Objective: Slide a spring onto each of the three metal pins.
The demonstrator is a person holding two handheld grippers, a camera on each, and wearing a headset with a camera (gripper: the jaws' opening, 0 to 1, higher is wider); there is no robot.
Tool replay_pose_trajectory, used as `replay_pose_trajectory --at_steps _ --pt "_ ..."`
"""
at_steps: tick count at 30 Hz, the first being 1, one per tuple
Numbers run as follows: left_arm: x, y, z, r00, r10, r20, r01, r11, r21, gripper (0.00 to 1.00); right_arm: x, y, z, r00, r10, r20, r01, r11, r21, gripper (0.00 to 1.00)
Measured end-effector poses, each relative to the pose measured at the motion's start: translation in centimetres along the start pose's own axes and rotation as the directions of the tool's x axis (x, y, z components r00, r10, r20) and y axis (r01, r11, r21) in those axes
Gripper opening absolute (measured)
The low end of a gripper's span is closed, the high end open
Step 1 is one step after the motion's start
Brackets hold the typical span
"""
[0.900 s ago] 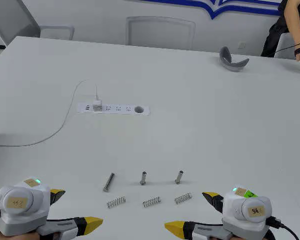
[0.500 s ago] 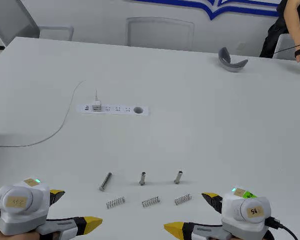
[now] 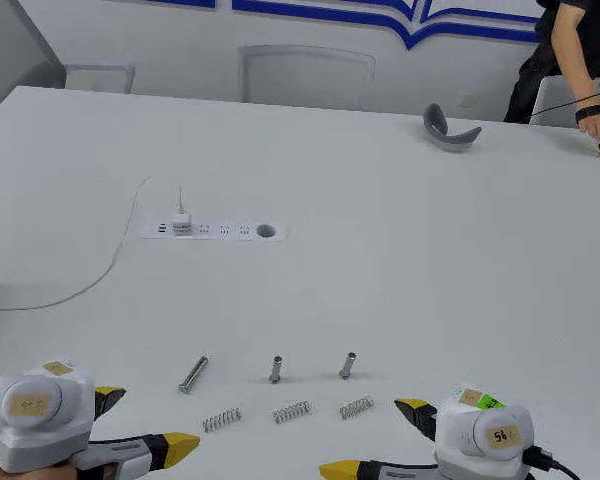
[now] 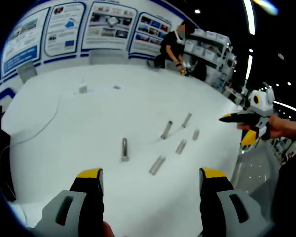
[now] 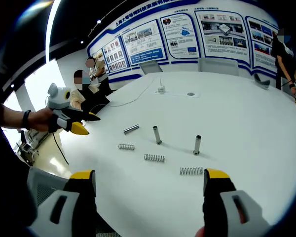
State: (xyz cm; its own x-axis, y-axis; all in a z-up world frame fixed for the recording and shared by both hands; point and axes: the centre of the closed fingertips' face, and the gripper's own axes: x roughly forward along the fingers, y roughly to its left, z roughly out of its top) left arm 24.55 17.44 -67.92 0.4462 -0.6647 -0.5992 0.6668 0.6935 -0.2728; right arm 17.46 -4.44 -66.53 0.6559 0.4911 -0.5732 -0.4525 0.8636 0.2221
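**Both tongs wide open and empty; pins and springs sit near the table's near edge**

The left gripper (image 3: 145, 422) is at the near-left edge of the white table (image 3: 400, 260). Its yellow-tipped jaws are spread wide with nothing between them, and its own view confirms this. The right gripper (image 3: 375, 437) is at the near edge further right, and its jaws are also spread wide and empty. Neither gripper touches any part.

Three metal pins stand in a row parallel to the near edge, between the two grippers and a little further in.
- The left pin (image 3: 193, 373) lies on its side.
- The middle pin (image 3: 276, 369) stands upright.
- The right pin (image 3: 347, 365) stands upright.

Three springs lie flat in a second row between the pins and the near edge, one just in front of each pin and apart from it: the left spring (image 3: 222, 419), the middle spring (image 3: 291, 411) and the right spring (image 3: 356, 407). No spring is on a pin.

Toward the table's middle left there is a white power strip (image 3: 212, 230) with a plug in it. Its cable (image 3: 100, 275) runs off toward the left edge. A grey curved piece (image 3: 450, 128) lies near the far edge on the right. Chairs (image 3: 305, 75) stand behind the far edge, and a person (image 3: 580, 50) is at the far-right corner.
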Motion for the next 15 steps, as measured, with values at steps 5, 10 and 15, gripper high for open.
replay_pose_trajectory --at_steps 5,10,15 --pt "0.6 0.3 0.6 1.0 0.0 0.005 0.0 1.0 0.002 0.8 -0.2 0.0 -0.3 0.9999 -0.003 -0.01 0.003 1.0 0.005 0.91" --pt "1.1 0.5 1.2 1.0 -0.002 0.006 0.002 1.0 0.011 0.79 -0.2 0.0 -0.4 0.9999 -0.003 -0.013 0.003 1.0 0.005 0.91" --pt "1.6 0.8 1.5 1.0 0.0 0.003 0.0 1.0 0.016 0.78 -0.3 0.0 -0.4 0.9999 -0.004 -0.011 0.004 1.0 0.007 0.91"
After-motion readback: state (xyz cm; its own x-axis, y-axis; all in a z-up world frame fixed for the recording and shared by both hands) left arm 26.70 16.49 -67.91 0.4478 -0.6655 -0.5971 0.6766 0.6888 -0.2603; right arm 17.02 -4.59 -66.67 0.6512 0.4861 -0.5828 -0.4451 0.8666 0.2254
